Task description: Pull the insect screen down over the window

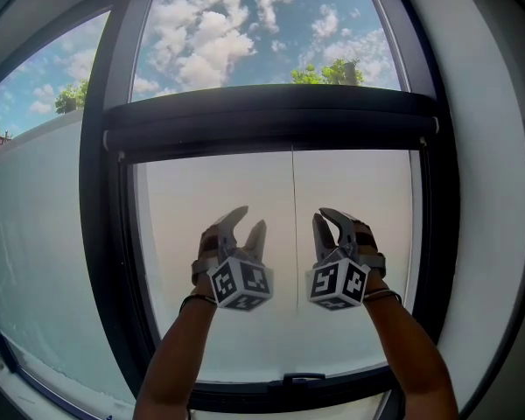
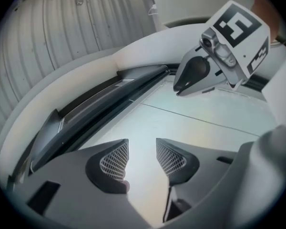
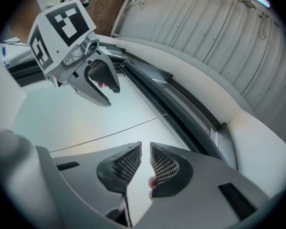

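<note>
The insect screen's dark pull bar (image 1: 271,121) runs across the window about a third of the way down, with sky above it and a pale pane below. It also shows as a dark rail (image 2: 109,99) in the left gripper view and as a rail (image 3: 171,99) in the right gripper view. A thin cord (image 1: 293,234) hangs down the middle. Both grippers are held up side by side below the bar, apart from it. My left gripper (image 1: 252,217) (image 2: 142,142) is open and empty. My right gripper (image 1: 324,215) (image 3: 145,146) stands only narrowly ajar, with nothing between its pads.
The dark window frame (image 1: 101,191) borders the pane, with a latch (image 1: 302,379) on the bottom rail. A white wall reveal (image 1: 481,191) lies at the right, and a second pane (image 1: 35,234) at the left. Corrugated panelling (image 3: 229,37) shows overhead.
</note>
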`<action>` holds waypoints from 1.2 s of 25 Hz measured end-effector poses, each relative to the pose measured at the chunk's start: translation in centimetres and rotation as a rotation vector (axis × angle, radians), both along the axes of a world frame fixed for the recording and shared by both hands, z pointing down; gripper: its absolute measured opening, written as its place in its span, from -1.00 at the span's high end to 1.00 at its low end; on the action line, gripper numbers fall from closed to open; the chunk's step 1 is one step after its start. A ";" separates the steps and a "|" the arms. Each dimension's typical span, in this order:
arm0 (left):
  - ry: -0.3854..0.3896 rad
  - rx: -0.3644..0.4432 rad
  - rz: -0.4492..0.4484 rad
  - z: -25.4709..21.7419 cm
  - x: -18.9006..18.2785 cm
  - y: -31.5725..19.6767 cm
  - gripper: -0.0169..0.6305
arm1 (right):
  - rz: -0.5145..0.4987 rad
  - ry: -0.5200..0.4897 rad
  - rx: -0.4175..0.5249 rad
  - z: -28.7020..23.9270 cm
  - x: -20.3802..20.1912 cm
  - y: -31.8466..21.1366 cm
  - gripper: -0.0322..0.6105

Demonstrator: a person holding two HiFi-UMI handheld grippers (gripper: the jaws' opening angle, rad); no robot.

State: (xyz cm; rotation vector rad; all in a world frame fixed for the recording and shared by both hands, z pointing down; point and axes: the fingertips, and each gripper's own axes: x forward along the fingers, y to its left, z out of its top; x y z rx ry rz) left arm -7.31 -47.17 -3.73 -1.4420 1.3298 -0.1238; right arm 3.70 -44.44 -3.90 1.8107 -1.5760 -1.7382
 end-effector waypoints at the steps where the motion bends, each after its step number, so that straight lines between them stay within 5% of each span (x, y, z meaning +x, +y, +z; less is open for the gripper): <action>1: -0.019 0.013 -0.028 -0.9 -0.1 0.0 0.44 | 0.019 0.015 0.004 -0.4 0.0 0.0 0.75; 8: -0.167 0.076 -0.262 -6.0 -1.6 -0.3 0.29 | 0.246 0.195 0.054 -2.3 0.3 -1.5 0.53; 14: -0.256 0.094 -0.428 -8.4 -3.2 -1.3 0.18 | 0.334 0.294 0.085 -5.6 0.6 -3.0 0.20; 23: -0.294 0.125 -0.519 -11.5 -2.6 -2.4 0.15 | 0.412 0.353 0.095 -11.5 -0.1 -3.8 0.12; 30: -0.303 0.063 -0.575 -12.7 -3.4 -3.4 0.14 | 0.454 0.368 0.066 -12.8 -0.4 -4.9 0.12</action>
